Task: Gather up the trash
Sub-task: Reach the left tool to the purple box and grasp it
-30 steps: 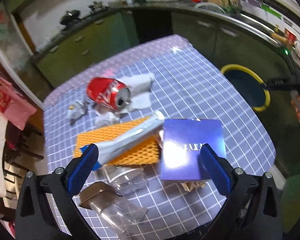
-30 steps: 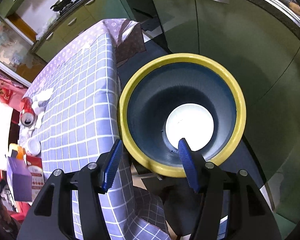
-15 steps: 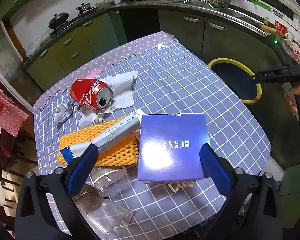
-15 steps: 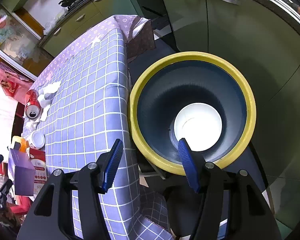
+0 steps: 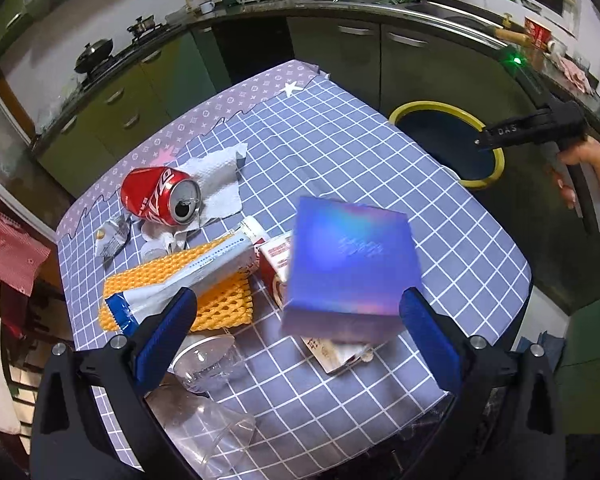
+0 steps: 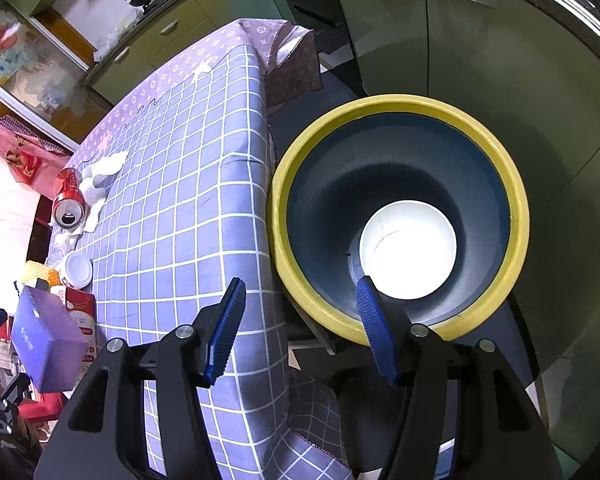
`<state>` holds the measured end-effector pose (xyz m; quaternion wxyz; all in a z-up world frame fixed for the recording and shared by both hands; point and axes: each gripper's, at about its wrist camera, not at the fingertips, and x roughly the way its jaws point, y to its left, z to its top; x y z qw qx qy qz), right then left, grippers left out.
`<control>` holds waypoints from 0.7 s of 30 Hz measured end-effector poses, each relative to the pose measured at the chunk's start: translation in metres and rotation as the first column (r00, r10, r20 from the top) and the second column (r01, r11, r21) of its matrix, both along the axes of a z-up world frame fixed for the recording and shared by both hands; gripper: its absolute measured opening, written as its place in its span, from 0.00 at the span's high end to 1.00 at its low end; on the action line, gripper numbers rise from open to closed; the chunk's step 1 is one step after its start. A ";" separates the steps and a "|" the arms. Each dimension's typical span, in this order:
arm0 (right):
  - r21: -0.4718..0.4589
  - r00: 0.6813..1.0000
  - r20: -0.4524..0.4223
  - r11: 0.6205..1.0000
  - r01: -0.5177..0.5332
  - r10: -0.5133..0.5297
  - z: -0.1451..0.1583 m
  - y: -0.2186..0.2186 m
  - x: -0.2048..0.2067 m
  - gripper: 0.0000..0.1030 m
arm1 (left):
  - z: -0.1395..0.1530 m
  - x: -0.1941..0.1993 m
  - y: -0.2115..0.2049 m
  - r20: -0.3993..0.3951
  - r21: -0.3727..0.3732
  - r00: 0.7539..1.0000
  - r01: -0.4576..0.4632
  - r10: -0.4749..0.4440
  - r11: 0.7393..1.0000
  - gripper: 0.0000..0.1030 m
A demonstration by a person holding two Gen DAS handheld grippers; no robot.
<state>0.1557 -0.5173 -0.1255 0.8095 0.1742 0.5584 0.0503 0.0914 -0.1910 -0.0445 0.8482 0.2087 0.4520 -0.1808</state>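
Note:
My left gripper (image 5: 298, 316) is open above the near end of the table. A purple box (image 5: 350, 266) lies blurred between its fingers, untouched by either pad, over a red-and-white carton (image 5: 274, 258). A toothpaste tube (image 5: 188, 276) lies on orange foam netting (image 5: 204, 284). A red can (image 5: 160, 196) lies on white tissue (image 5: 216, 184). My right gripper (image 6: 300, 328) is open and empty above the rim of the yellow-rimmed bin (image 6: 278, 216), which holds a white bowl (image 6: 408, 256). The bin rim (image 5: 432, 106) also shows beside the table.
Clear plastic cups (image 5: 208, 392) lie at the table's near edge by my left fingers. A crumpled wrapper (image 5: 114, 236) lies left of the can. Green cabinets (image 5: 404, 60) stand behind the bin. The checked tablecloth (image 6: 180, 200) hangs over the table edge next to the bin.
The left gripper has pulled up and back, so more of the table shows. The purple box now looks tilted and blurred. The right gripper has drifted slightly, staying open over the bin.

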 end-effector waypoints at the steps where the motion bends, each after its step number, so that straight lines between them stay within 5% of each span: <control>1: 0.005 1.000 0.002 1.000 -0.007 0.007 0.000 0.003 0.000 0.44 | -0.001 -0.002 -0.002 0.005 0.009 1.000 0.015 -0.015 1.000 0.05; 8: -0.031 0.997 0.027 0.997 -0.067 0.068 0.013 0.029 -0.002 0.44 | -0.008 -0.016 -0.023 0.016 0.036 0.990 0.140 -0.141 0.989 0.05; 21: -0.054 0.997 0.042 0.997 -0.056 0.058 0.025 0.019 -0.016 0.44 | -0.022 -0.028 -0.078 -0.077 -0.041 0.936 0.342 -0.344 0.939 0.05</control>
